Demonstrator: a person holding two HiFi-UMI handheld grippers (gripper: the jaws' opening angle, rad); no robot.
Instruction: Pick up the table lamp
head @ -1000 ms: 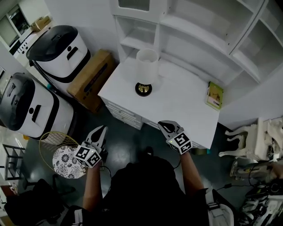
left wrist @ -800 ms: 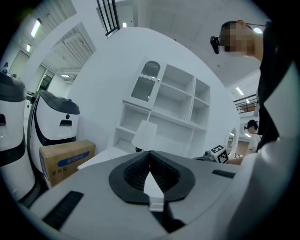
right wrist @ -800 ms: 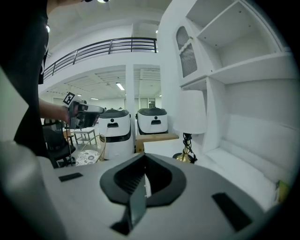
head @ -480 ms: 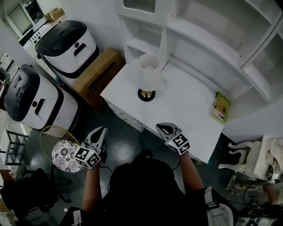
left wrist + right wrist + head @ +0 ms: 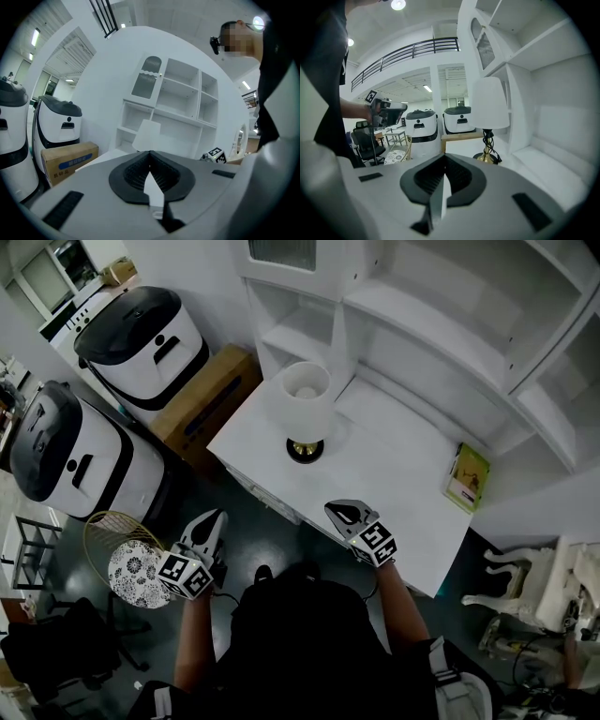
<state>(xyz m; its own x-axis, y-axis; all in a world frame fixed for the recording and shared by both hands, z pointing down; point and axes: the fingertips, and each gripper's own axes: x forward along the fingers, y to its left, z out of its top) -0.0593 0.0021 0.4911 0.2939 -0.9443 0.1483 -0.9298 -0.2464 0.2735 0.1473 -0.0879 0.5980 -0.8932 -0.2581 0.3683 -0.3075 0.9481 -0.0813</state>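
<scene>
The table lamp [image 5: 306, 409] has a white shade, a thin stem and a round brass foot [image 5: 305, 450]. It stands upright near the left front corner of the white desk [image 5: 394, 474]. In the right gripper view the lamp [image 5: 490, 105] rises ahead and to the right, with a dark cord wound about its stem. The left gripper view shows only its shade [image 5: 148, 136]. My right gripper [image 5: 336, 512] hangs at the desk's front edge, short of the lamp, shut and empty. Over the dark floor left of the desk, my left gripper [image 5: 212, 522] is also shut and empty.
White shelving [image 5: 450, 324] rises behind the desk. A green book [image 5: 466, 477] lies at the desk's right end. Two white and black machines [image 5: 141, 338] and a cardboard box [image 5: 202, 404] stand on the left. A wire basket [image 5: 117, 531] and a patterned stool [image 5: 139, 573] sit by my left hand.
Both grippers have moved a little forward toward the desk, the right one sinking slightly to its front edge. The head view has shifted. The lamp stands as before and both grippers stay shut.
</scene>
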